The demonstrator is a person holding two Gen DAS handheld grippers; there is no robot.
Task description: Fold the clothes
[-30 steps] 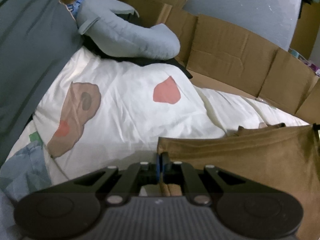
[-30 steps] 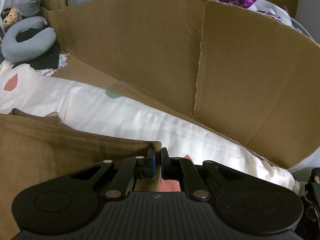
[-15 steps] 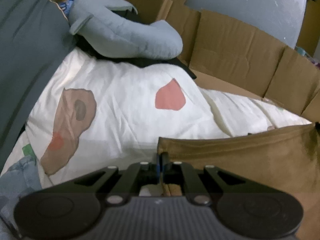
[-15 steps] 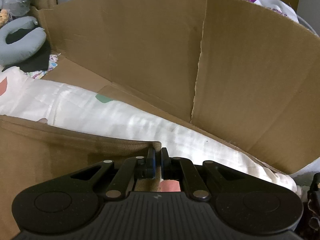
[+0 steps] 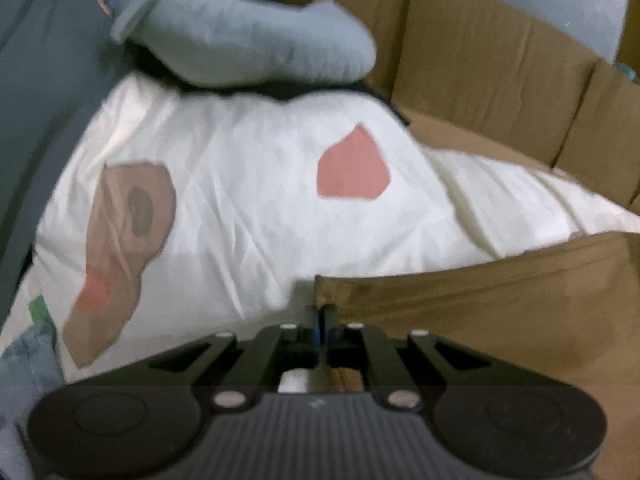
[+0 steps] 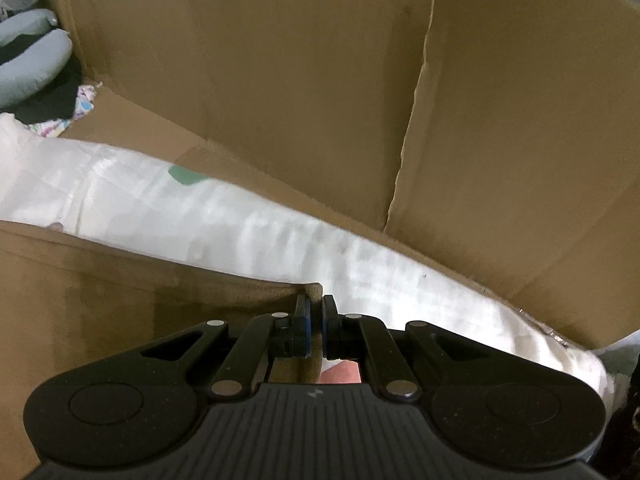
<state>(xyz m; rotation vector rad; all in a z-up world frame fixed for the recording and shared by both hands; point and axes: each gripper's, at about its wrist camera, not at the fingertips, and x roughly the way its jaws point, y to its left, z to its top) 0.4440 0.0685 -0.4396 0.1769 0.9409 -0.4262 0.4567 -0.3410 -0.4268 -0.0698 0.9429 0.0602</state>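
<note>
From the left wrist everything is smeared by motion blur, and my left gripper (image 5: 321,312) hides the cloth under its body. Its jaws are starting to part, yet I see them nipped on the near corner of the brown garment (image 5: 500,304), which runs off the right edge. From the right wrist my right gripper (image 6: 316,306) pinches the garment's (image 6: 120,280) other top corner, fingers narrow with the cloth between them. The garment's lower part is cut off by both grippers.

Since a second ago the white quilt (image 5: 248,208) and its pink patch (image 5: 352,170) fill more of the left view, and the grey neck pillow (image 5: 248,36) has slid up toward the top edge. The garment's top edge now lies lower against the quilt.

The cardboard walls (image 6: 304,80) enclose the quilt, with the garment lying on it.
</note>
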